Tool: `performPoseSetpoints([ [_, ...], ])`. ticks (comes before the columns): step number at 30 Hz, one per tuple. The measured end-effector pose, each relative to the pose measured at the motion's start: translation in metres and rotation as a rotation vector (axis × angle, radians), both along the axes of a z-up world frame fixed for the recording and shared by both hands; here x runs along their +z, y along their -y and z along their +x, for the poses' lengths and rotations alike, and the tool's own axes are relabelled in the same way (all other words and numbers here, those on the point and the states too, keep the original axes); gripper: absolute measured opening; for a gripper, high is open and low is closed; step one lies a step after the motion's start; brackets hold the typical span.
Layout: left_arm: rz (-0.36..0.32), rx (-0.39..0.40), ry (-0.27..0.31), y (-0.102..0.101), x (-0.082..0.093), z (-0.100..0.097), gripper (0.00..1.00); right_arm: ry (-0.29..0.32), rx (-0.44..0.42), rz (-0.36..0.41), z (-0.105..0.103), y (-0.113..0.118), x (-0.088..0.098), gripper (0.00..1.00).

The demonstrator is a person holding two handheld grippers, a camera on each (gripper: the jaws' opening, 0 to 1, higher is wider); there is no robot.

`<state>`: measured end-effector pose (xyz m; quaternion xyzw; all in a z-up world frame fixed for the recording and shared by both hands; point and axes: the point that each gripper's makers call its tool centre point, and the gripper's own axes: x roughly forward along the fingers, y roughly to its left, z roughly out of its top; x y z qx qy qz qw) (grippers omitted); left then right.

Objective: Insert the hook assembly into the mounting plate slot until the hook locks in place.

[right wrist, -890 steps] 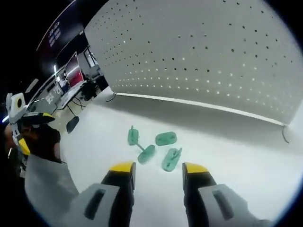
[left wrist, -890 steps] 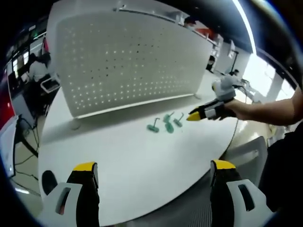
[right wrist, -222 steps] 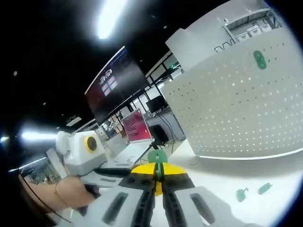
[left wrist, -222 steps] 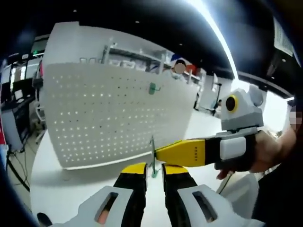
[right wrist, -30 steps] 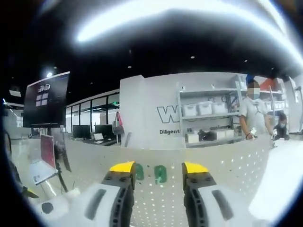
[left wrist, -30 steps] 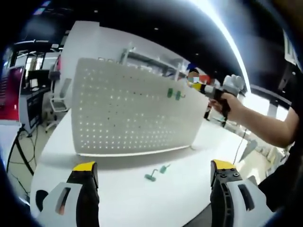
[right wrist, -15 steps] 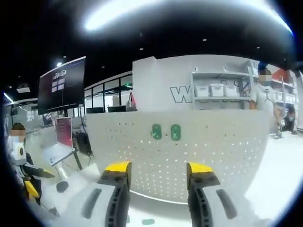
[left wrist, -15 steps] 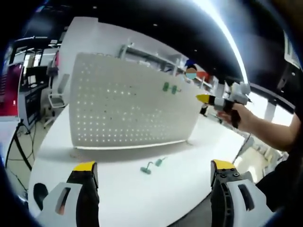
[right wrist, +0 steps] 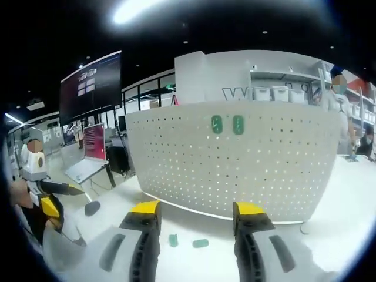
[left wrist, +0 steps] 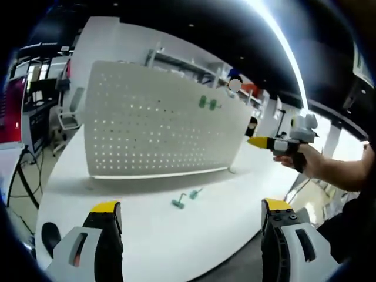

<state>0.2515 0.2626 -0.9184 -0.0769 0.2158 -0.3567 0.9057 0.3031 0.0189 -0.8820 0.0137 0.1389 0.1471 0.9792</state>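
A white pegboard (left wrist: 158, 132) (right wrist: 247, 164) stands upright on the white table (left wrist: 153, 229). Two green hook assemblies (left wrist: 207, 103) (right wrist: 228, 124) hang side by side near its top edge. Two more green hook parts (left wrist: 185, 198) (right wrist: 187, 241) lie on the table in front of the board. My left gripper (left wrist: 188, 214) is open and empty, low over the table's near edge. My right gripper (right wrist: 191, 210) is open and empty, well back from the board; in the left gripper view it (left wrist: 261, 141) is held in a hand at the right, pointing at the board.
A black round object (left wrist: 48, 233) sits at the table's left end. Behind the board are shelves with white bins (right wrist: 276, 94), desks with monitors (right wrist: 94, 150) and people. The other gripper (right wrist: 44, 188) shows at the far left of the right gripper view.
The right gripper has drawn back from the pegboard and dropped lower, so more of the board and table show. The two hooks stay on the board. The left gripper has barely moved.
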Motion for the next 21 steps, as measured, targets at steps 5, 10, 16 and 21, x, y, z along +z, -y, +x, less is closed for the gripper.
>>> performPoseSetpoints([
  [5,-0.001,-0.009,-0.014,0.001,-0.001,0.000,1.00,-0.061,0.022,-0.010,-0.016,-0.007,-0.020,0.46],
  [10,0.004,-0.028,-0.031,0.002,-0.004,0.000,1.00,-0.107,0.042,-0.022,-0.029,-0.017,-0.038,0.45],
  [16,0.013,-0.049,-0.043,-0.001,-0.006,0.009,1.00,-0.164,0.049,-0.014,-0.040,-0.025,-0.060,0.45],
  [21,0.024,-0.061,-0.053,-0.002,-0.012,0.016,1.00,-0.206,0.055,-0.013,-0.045,-0.033,-0.077,0.45],
])
